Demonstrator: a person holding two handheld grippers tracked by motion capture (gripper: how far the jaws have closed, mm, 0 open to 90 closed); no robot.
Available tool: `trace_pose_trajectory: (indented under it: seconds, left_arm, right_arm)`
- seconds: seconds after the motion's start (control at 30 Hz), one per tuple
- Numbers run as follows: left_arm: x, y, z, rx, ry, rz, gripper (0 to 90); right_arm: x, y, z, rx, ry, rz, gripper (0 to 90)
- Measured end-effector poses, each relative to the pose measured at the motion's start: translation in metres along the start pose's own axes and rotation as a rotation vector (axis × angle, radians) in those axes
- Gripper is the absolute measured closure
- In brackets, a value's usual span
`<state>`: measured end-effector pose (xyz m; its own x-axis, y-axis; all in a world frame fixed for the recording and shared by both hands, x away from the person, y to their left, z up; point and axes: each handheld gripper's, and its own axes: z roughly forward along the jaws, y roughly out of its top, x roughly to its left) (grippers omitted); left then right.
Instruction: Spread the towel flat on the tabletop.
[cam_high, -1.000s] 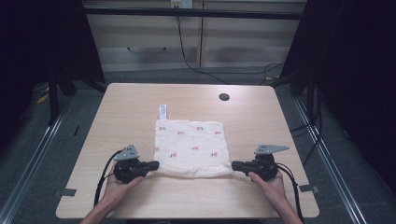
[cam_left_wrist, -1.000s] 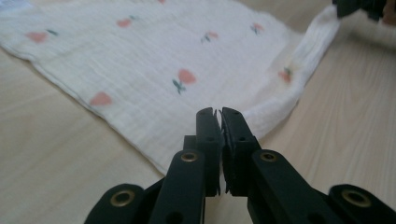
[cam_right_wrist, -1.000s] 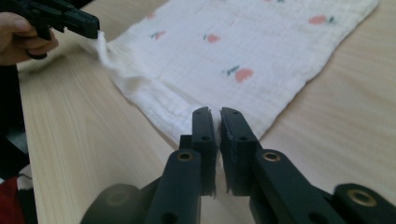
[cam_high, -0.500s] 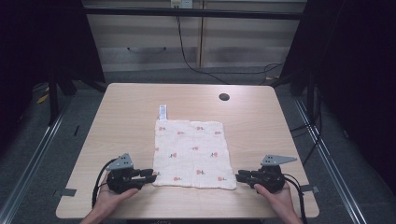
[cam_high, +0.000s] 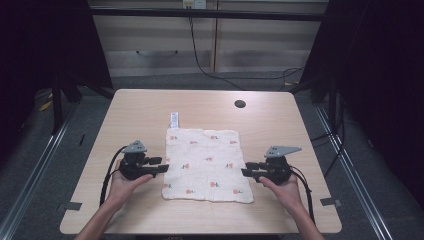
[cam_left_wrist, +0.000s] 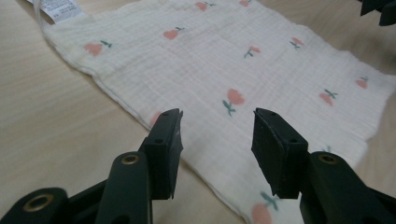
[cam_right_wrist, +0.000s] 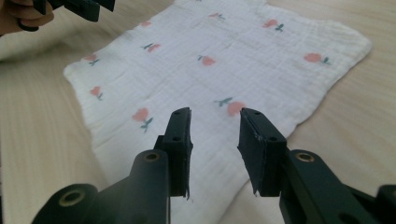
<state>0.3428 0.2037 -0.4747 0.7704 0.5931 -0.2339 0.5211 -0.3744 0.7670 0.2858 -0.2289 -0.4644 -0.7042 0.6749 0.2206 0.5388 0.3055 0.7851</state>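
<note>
The cloth (cam_high: 206, 164) lies flat at the centre of the frame on the table (cam_high: 150, 107). My left gripper (cam_high: 161, 167) and right gripper (cam_high: 247, 171) flank its side edges, jaws parted, holding nothing. If I pinch too shallow, the thin edge could slip free and bunch.

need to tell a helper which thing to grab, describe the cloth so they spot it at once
On the light wooden table, look midway between the left gripper and the right gripper. There lies a flat, square white muslin cloth. Its small red flower print and the white label at its far left corner set it apart.
</note>
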Motion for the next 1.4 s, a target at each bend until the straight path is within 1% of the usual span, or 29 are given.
trace_pose_trajectory:
  seconds: [0.07, 0.13, 0.17, 0.2, 0.23, 0.27, 0.3, 0.33, 0.43, 0.5, 0.57, 0.6, 0.63, 0.67, 0.7, 0.73, 0.77, 0.8, 0.83, 0.87, 0.9, 0.93, 1.0, 1.07, 1.13, 1.23, 1.27, 1.33, 1.4]
  left_arm:
    - [0.002, 0.007, 0.007, 0.002, 0.013, 0.007, 53.2]
    - [0.006, 0.014, 0.017, 0.005, -0.003, 0.005, 56.3]
    - [0.006, 0.014, 0.017, 0.005, -0.003, 0.005, 58.2]
    - [0.006, 0.015, 0.020, 0.002, 0.000, 0.008, 58.2]
    - [0.010, 0.017, 0.026, 0.025, 0.010, 0.017, 59.7]
    - [0.010, 0.017, 0.026, 0.025, 0.010, 0.017, 59.7]
    - [0.014, 0.017, 0.033, 0.031, 0.022, 0.001, 59.7]
    - [0.017, 0.016, 0.035, 0.035, 0.020, -0.016, 59.7]
    - [0.020, 0.014, 0.041, 0.053, 0.031, -0.012, 57.9]
    - [0.022, 0.008, 0.049, 0.085, 0.041, 0.000, 56.8]
    - [0.021, 0.007, 0.049, 0.076, 0.037, 0.005, 54.8]
    - [0.020, 0.006, 0.048, 0.075, 0.042, 0.011, 54.9]
    - [0.020, 0.006, 0.048, 0.075, 0.042, 0.011, 55.1]
    - [0.019, 0.005, 0.048, 0.077, 0.053, 0.022, 56.9]
    - [0.017, 0.004, 0.048, 0.076, 0.073, 0.041, 56.9]
    - [0.015, 0.003, 0.047, 0.080, 0.084, 0.058, 64.0]
    - [0.014, 0.002, 0.046, 0.087, 0.092, 0.068, 64.0]
    - [0.013, 0.002, 0.046, 0.086, 0.086, 0.056, 66.0]
    - [0.011, 0.001, 0.044, 0.090, 0.081, 0.026, 66.0]
    - [0.006, 0.000, 0.043, 0.104, 0.075, 0.036, 69.5]
    - [-0.001, -0.001, 0.042, 0.121, 0.089, 0.084, 69.5]
    - [-0.010, -0.004, 0.040, 0.135, 0.089, 0.111, 73.1]
    - [-0.012, -0.007, 0.038, 0.125, 0.081, 0.114, 76.9]
    - [-0.011, -0.009, 0.037, 0.115, 0.078, 0.103, 81.0]
    - [-0.008, -0.011, 0.036, 0.102, 0.060, 0.074, 83.6]
    - [-0.010, -0.014, 0.033, 0.100, 0.045, 0.076, 83.8]
    - [-0.011, -0.016, 0.032, 0.097, 0.039, 0.079, 83.8]
    - [-0.020, -0.019, 0.029, 0.105, 0.023, 0.098, 83.8]
    - [-0.023, -0.021, 0.029, 0.108, 0.025, 0.109, 83.8]
  right_arm:
    - [-0.006, 0.007, 0.005, -0.005, 0.005, 0.004, 64.5]
    - [-0.013, 0.016, 0.016, 0.000, 0.006, 0.002, 66.2]
    - [-0.013, 0.016, 0.016, 0.000, 0.006, 0.002, 66.2]
    - [-0.015, 0.017, 0.021, 0.008, 0.003, 0.004, 66.2]
    - [-0.019, 0.020, 0.032, 0.033, -0.003, 0.001, 65.5]
    - [-0.021, 0.021, 0.037, 0.042, -0.001, 0.005, 65.3]
    - [-0.024, 0.021, 0.042, 0.052, 0.000, 0.007, 65.3]
    - [-0.026, 0.021, 0.047, 0.064, -0.005, 0.009, 64.7]
    - [-0.031, 0.019, 0.056, 0.078, -0.008, 0.017, 63.4]
    - [-0.036, 0.016, 0.064, 0.096, -0.022, 0.022, 62.3]
    - [-0.034, 0.014, 0.069, 0.135, -0.051, -0.008, 61.7]
    - [-0.032, 0.012, 0.071, 0.147, -0.044, -0.015, 61.8]
    - [-0.032, 0.012, 0.071, 0.147, -0.044, -0.015, 61.8]
    - [-0.030, 0.012, 0.070, 0.154, -0.053, -0.033, 69.3]
    - [-0.030, 0.012, 0.070, 0.154, -0.053, -0.033, 69.3]
    - [-0.028, 0.010, 0.069, 0.153, -0.052, -0.036, 75.5]
    - [-0.028, 0.010, 0.069, 0.153, -0.052, -0.036, 75.5]
    - [-0.028, 0.008, 0.068, 0.151, -0.039, -0.028, 78.8]
    - [-0.028, 0.007, 0.066, 0.152, -0.032, -0.029, 81.3]
    - [-0.027, 0.004, 0.063, 0.155, -0.023, -0.029, 85.3]
    - [-0.027, 0.004, 0.063, 0.155, -0.023, -0.029, 85.3]
    - [-0.025, 0.000, 0.058, 0.162, -0.017, -0.026, 86.7]
    - [-0.023, -0.003, 0.054, 0.167, -0.008, -0.034, 86.9]
    - [-0.021, -0.004, 0.052, 0.175, -0.009, -0.036, 87.0]
    - [-0.016, -0.010, 0.044, 0.181, 0.001, -0.040, 87.1]
    - [-0.012, -0.015, 0.038, 0.185, 0.000, -0.045, 87.0]
    - [-0.009, -0.021, 0.031, 0.182, 0.006, -0.036, 87.0]
    - [-0.005, -0.028, 0.024, 0.177, 0.006, -0.033, 86.9]
    - [-0.003, -0.031, 0.021, 0.178, 0.013, -0.029, 86.9]
